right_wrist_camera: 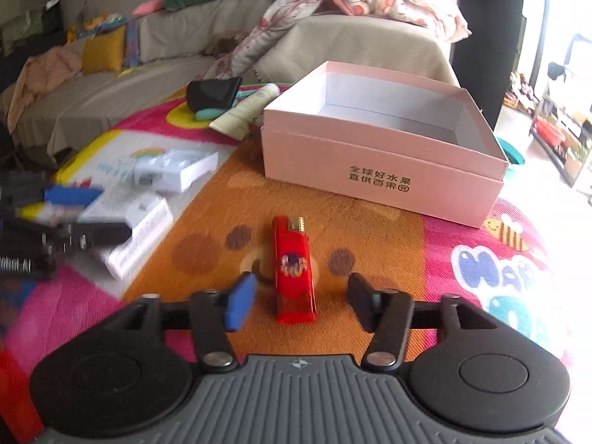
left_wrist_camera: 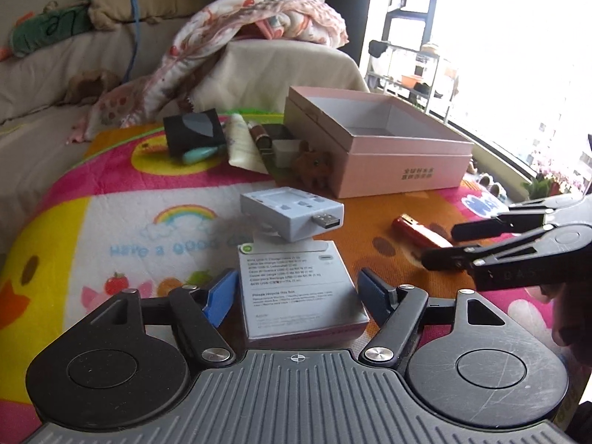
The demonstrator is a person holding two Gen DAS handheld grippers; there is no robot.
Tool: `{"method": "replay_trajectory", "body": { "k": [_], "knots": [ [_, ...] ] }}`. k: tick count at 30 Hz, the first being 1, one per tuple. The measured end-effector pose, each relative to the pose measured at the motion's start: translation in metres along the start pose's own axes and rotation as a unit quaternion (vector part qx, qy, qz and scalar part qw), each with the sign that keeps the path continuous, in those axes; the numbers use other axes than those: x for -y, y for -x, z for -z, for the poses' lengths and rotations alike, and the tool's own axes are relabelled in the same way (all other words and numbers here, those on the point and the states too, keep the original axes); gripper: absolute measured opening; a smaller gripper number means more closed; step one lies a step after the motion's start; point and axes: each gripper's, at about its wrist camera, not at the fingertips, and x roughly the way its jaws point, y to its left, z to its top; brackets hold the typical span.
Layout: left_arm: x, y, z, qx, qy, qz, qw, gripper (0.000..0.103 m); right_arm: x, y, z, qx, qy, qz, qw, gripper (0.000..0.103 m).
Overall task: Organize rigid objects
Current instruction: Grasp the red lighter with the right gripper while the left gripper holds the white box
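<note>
Lighter: we are centring it between the released right tongs before clenching.
White carton: we are straddling it with the released left tongs.
Pink box: waiting at twelve o'clock.

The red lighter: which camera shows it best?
The right wrist view: the lighter lies centred and close, whole, between the open right gripper fingers. The left wrist view shows it small, off to the side.

Black linkages, silver screws; blue fingers; ribbed grey base.
</note>
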Motion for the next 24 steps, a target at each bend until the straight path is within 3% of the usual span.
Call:
{"method": "replay_trajectory", "body": {
  "k": [5, 7, 9, 13, 18, 24],
  "knots": [
    [0.014, -0.009, 0.004, -0.015, -0.02, -0.008, 0.9997, 0.078, -0.008, -0.014, -0.009, 0.011, 0.017, 0.005, 1.0, 0.056],
    [0.02, -0.013, 0.005, -0.016, -0.032, -0.008, 0.9993, 0.077, -0.012, -0.015, -0.01, 0.016, 0.037, 0.004, 0.999, 0.047],
    [0.026, -0.015, 0.007, -0.01, -0.057, -0.02, 0.9981, 0.075, -0.015, -0.012, -0.01, 0.013, 0.052, -0.006, 0.999, 0.022],
    [0.031, -0.007, 0.009, -0.018, -0.063, -0.017, 0.9977, 0.074, -0.016, 0.0, -0.005, 0.004, 0.067, -0.004, 0.998, 0.023],
    [0.04, 0.023, 0.022, -0.016, -0.068, 0.03, 0.9971, 0.074, -0.002, 0.029, 0.01, 0.003, 0.051, -0.009, 0.999, 0.023],
    [0.058, 0.067, 0.005, 0.041, -0.075, 0.06, 0.9945, 0.074, 0.017, 0.067, 0.021, 0.032, 0.025, 0.005, 0.999, 0.023]
  ]
}}
